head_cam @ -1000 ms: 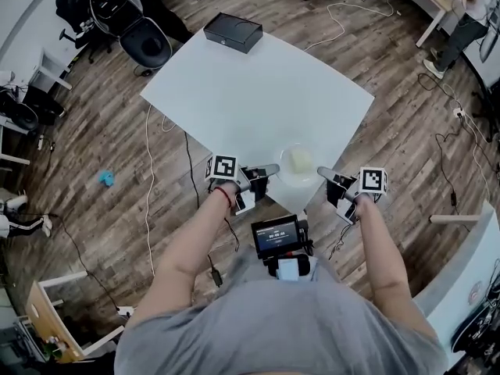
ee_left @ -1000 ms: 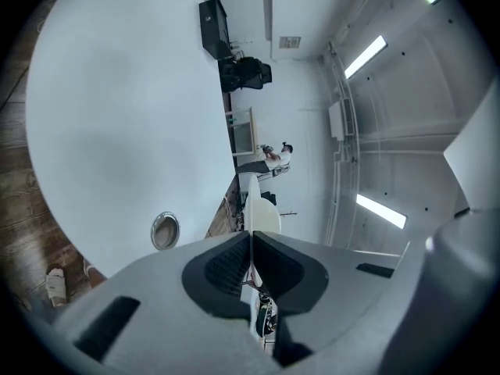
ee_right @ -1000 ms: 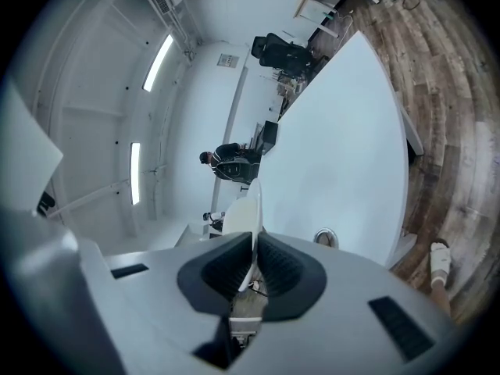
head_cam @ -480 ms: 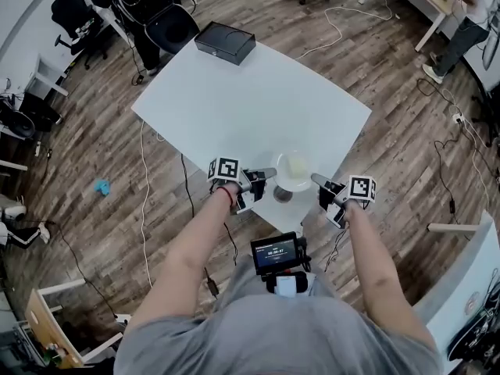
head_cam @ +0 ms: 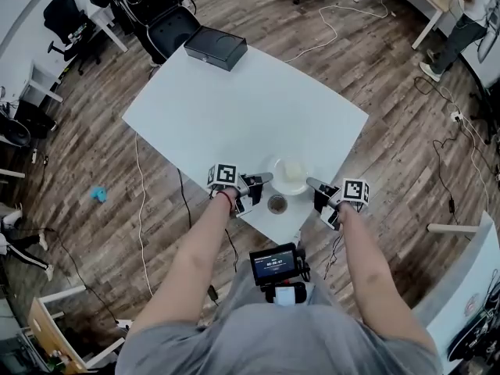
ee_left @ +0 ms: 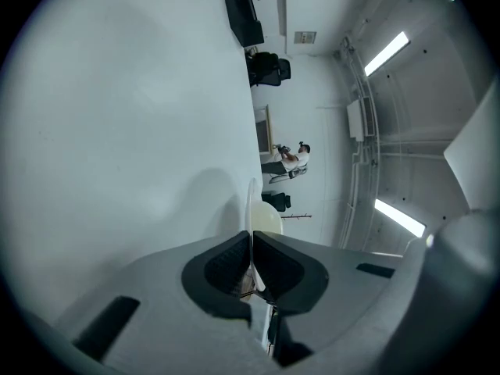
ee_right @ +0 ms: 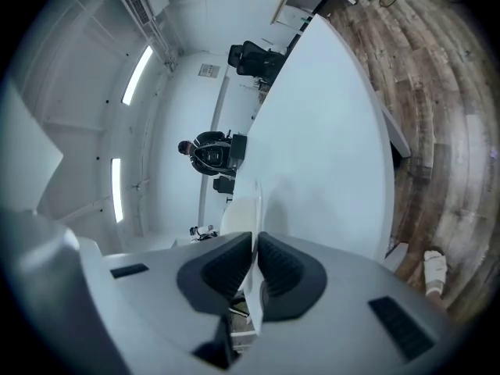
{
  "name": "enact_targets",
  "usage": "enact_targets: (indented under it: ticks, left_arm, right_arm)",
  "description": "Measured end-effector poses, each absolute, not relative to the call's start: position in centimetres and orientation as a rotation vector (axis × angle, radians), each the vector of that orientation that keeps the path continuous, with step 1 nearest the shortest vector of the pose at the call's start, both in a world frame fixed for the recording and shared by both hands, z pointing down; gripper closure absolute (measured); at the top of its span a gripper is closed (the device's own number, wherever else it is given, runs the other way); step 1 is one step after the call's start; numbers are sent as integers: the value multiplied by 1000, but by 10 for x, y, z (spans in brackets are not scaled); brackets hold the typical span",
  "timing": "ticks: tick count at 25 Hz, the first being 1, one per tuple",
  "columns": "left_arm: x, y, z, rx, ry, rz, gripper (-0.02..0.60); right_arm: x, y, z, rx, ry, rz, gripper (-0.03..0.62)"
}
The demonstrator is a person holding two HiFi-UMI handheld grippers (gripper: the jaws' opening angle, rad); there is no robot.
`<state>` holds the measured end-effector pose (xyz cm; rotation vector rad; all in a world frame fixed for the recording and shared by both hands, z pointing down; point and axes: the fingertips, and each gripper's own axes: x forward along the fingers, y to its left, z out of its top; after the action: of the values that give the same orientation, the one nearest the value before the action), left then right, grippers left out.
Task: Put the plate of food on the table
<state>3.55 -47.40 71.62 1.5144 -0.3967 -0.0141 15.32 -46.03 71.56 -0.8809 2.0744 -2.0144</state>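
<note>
A white plate (head_cam: 287, 184) carrying a pale lump of food (head_cam: 294, 171) is over the near corner of the white table (head_cam: 234, 108). My left gripper (head_cam: 266, 178) is shut on the plate's left rim and my right gripper (head_cam: 311, 183) on its right rim. The left gripper view shows the plate (ee_left: 251, 203) edge-on between the left gripper's (ee_left: 251, 261) closed jaws, with the food (ee_left: 267, 221) beyond. In the right gripper view the right gripper (ee_right: 255, 269) pinches the plate's (ee_right: 258, 203) rim beside the food (ee_right: 241, 214). I cannot tell whether the plate touches the table.
A small dark round spot (head_cam: 276, 204) marks the table near its front edge, just below the plate. A black box (head_cam: 216, 48) lies at the table's far corner. Office chairs (head_cam: 160, 22) stand beyond it. Cables trail on the wood floor (head_cam: 141, 209). A person (head_cam: 461, 14) stands far right.
Both grippers have carried the plate forward, from the table's near edge to further over the tabletop. The dark round spot has come into view below the plate.
</note>
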Motion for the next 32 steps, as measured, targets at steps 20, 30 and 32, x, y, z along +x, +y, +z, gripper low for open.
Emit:
enact_targets:
  ticks: [20,30,32]
  left_arm:
    - [37,-482,739,1512,-454,64,551]
    - [27,-477,750,1609,-512,390,549]
    - [23,-477,750,1615,-523,413,549]
  right_arm:
    - [153,-465,740,-960,2042,-2087,549]
    - [153,-467,740,-988,2076,-2099,551]
    - [152,-466,741,-989,2103,-2098,551]
